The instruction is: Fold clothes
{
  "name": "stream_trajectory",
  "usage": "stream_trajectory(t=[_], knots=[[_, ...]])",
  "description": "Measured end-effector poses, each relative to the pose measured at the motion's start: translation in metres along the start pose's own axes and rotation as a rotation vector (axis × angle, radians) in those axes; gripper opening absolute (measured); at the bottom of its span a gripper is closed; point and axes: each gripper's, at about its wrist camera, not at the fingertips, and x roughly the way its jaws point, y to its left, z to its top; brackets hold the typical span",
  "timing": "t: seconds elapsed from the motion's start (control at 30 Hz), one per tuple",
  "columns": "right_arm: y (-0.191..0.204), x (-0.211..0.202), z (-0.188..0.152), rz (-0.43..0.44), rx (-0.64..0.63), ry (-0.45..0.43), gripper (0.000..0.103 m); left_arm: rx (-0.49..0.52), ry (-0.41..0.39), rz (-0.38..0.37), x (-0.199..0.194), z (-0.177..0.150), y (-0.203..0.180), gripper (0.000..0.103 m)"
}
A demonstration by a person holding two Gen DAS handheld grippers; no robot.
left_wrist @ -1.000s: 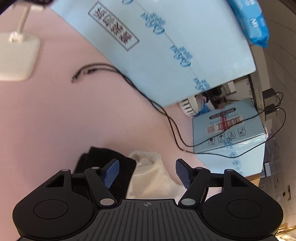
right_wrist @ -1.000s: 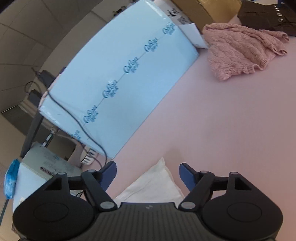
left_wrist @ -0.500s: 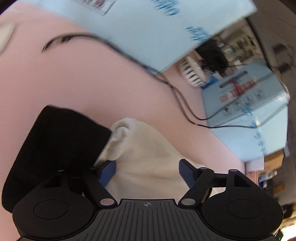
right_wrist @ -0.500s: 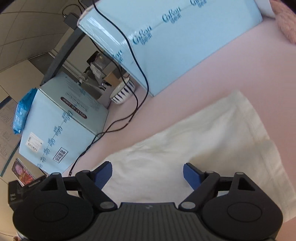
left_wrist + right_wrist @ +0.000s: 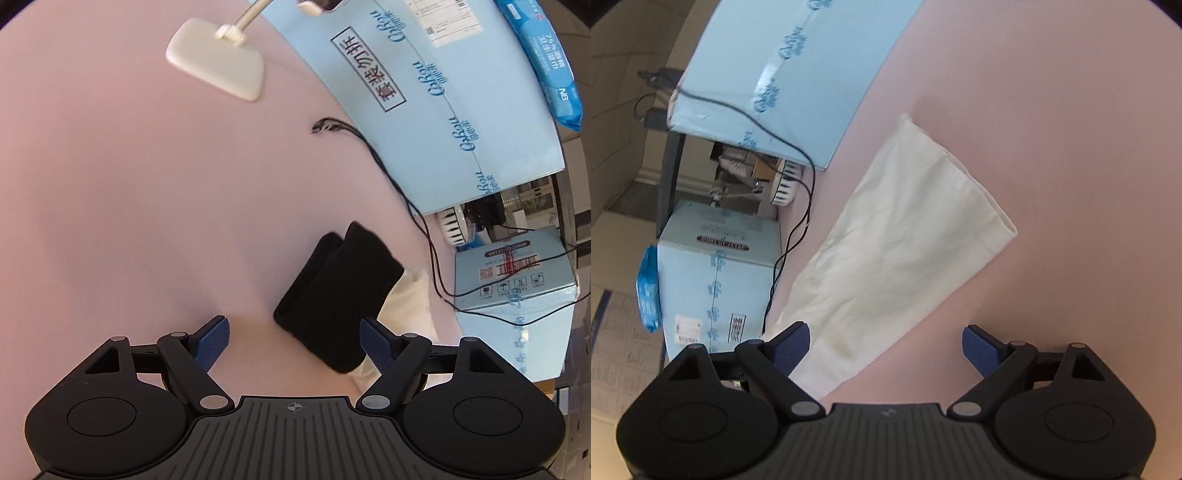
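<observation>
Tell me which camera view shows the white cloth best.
The right wrist view: the white cloth lies flat on the pink table, nearly whole. The left wrist view shows only a small part of it, behind the folded black garment.

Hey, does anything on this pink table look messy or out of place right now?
Slightly. The folded black garment lies askew across one end of the cream garment, which is laid out flat, not yet folded, with a faint yellowish mark near its lower end. A loose black cable trails over the tabletop.
</observation>
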Motion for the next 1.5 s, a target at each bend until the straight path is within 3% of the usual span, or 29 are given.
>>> stream_trajectory(t=[0.07,0.17,0.37,0.47,0.53,0.57,0.6,0.63,0.67,0.73,0.9,0.97,1.07,1.13,1.17,1.23,1.3,1.37,1.4,1.43,1.5], knots=[[0.005,0.009,0.0,-0.017,0.024,-0.07,0.094,-0.026,0.068,-0.025,-0.001,-0.009,0.001,0.079],[0.006,0.014,-0.003,-0.022,0.058,-0.158,0.095,0.026,0.123,-0.019,0.003,-0.021,-0.006,0.08],[-0.007,0.011,-0.002,0.008,0.145,-0.313,0.083,0.028,0.106,-0.014,0.03,-0.01,-0.028,0.09],[-0.009,0.017,0.008,-0.019,0.112,-0.33,0.054,0.089,0.056,0.011,0.043,-0.006,-0.046,0.089],[-0.019,0.024,0.016,-0.035,0.115,-0.304,0.008,0.145,0.025,0.028,0.05,-0.009,-0.057,0.087],[-0.023,0.027,0.02,-0.038,0.117,-0.291,0.008,0.187,0.009,0.048,0.052,-0.012,-0.062,0.085],[-0.027,0.027,0.022,-0.014,0.121,-0.282,0.007,0.223,-0.003,0.063,0.051,-0.016,-0.066,0.075],[-0.03,0.026,0.024,0.007,0.122,-0.273,0.007,0.243,0.003,0.063,0.051,-0.017,-0.065,0.051],[-0.031,0.023,0.024,0.008,0.117,-0.268,0.007,0.262,0.01,0.064,0.051,-0.017,-0.065,0.039],[-0.031,0.02,0.024,0.003,0.11,-0.26,0.007,0.282,0.016,0.055,0.051,-0.018,-0.062,0.03],[-0.033,-0.002,0.023,0.046,0.141,-0.174,0.006,0.353,0.009,0.068,0.032,-0.034,-0.059,0.022],[-0.033,-0.019,0.022,0.075,0.132,-0.168,0.006,0.33,0.044,0.025,0.015,-0.042,-0.052,0.019],[-0.038,-0.047,0.019,0.108,0.117,-0.186,0.006,0.294,0.089,-0.045,-0.009,-0.056,-0.036,0.019],[-0.048,-0.061,0.016,0.097,0.125,-0.19,0.006,0.233,0.112,-0.052,-0.018,-0.062,-0.021,0.024],[-0.054,-0.061,0.015,0.082,0.138,-0.177,0.006,0.193,0.112,-0.04,-0.021,-0.063,-0.013,0.028],[-0.07,-0.053,0.015,0.038,0.18,-0.143,0.006,0.117,0.101,-0.015,-0.027,-0.064,0.002,0.046],[-0.075,-0.05,0.015,0.05,0.196,-0.144,0.005,0.088,-0.048,0.018,-0.048,-0.061,0.006,0.05],[-0.074,-0.048,0.015,0.062,0.195,-0.152,0.006,0.137,-0.241,0.015,-0.073,-0.062,-0.003,0.059],[-0.074,-0.047,0.015,0.057,0.192,-0.156,0.006,0.181,-0.285,0.003,-0.079,-0.063,-0.011,0.068],[-0.074,-0.046,0.014,0.056,0.193,-0.158,0.005,0.224,-0.32,-0.013,-0.083,-0.064,-0.02,0.072],[-0.076,-0.045,0.014,0.067,0.208,-0.165,0.005,0.31,-0.25,-0.103,-0.076,-0.068,-0.041,0.073]])
